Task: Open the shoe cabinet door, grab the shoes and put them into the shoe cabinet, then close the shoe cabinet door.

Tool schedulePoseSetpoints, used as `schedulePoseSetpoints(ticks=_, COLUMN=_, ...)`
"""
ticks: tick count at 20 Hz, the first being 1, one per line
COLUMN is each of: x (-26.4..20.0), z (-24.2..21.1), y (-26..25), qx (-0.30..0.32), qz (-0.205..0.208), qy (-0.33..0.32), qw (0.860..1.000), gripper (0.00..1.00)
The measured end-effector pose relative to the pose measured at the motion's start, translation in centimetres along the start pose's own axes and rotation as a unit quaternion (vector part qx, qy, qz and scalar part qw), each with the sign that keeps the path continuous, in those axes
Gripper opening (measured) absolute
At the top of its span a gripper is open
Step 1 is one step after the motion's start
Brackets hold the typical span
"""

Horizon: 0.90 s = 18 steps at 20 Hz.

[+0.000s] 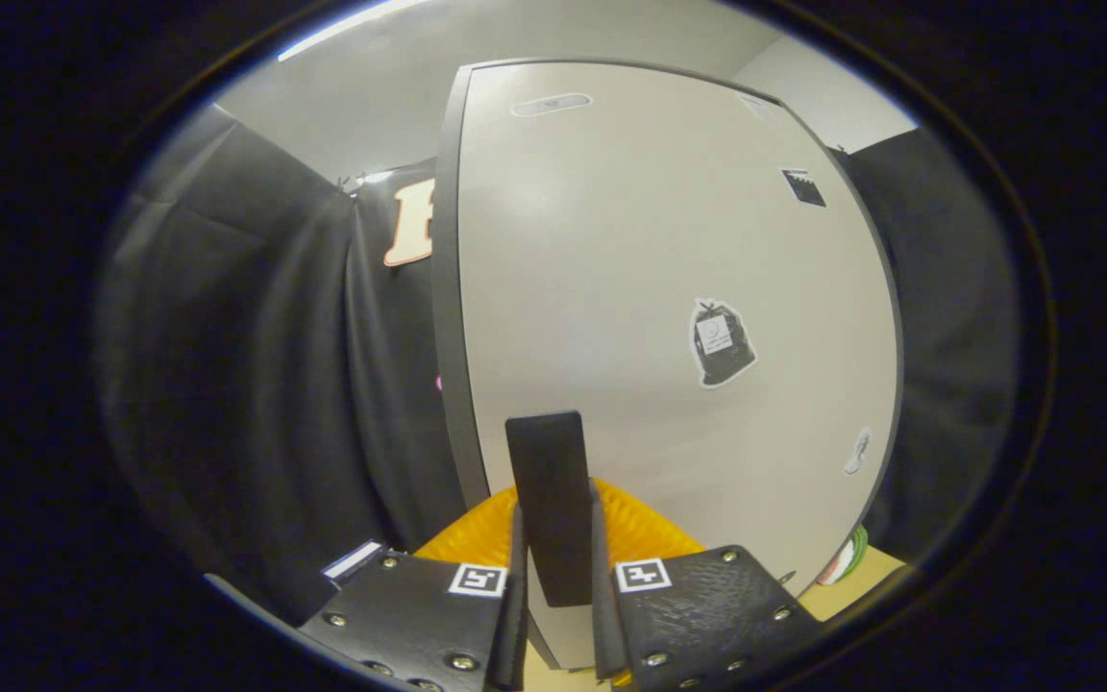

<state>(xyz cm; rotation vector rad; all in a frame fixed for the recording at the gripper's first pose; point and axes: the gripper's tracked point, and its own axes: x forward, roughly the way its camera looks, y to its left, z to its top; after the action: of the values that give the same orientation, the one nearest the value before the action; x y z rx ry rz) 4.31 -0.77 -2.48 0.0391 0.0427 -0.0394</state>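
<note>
- The tool (553, 586) is closed down on a flat black rectangular handle (546, 500), one finger pressing each side.
- The handle belongs to the tall pale grey shoe cabinet door (650, 288), ahead at 12 o'clock.
- A bag-shaped sticker (721, 343) sits at 1 o'clock.
- Something ridged and orange (645, 529) lies behind the fingers.

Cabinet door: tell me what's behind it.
Nothing inside shows: the cabinet door is shut and covers the interior. The gripper is clamped on its black handle.
</note>
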Motion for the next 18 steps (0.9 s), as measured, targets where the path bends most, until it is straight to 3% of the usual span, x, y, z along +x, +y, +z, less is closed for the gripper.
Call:
schedulePoseSetpoints(ticks=11, x=-4.0, z=0.5, y=-1.0, qx=0.005, qz=0.019, qy=0.001, qw=1.000, gripper=0.27)
schedulePoseSetpoints(ticks=18, x=-6.7, z=0.4, y=-1.9, qx=0.009, qz=0.063, qy=0.012, qw=0.998, gripper=0.27)
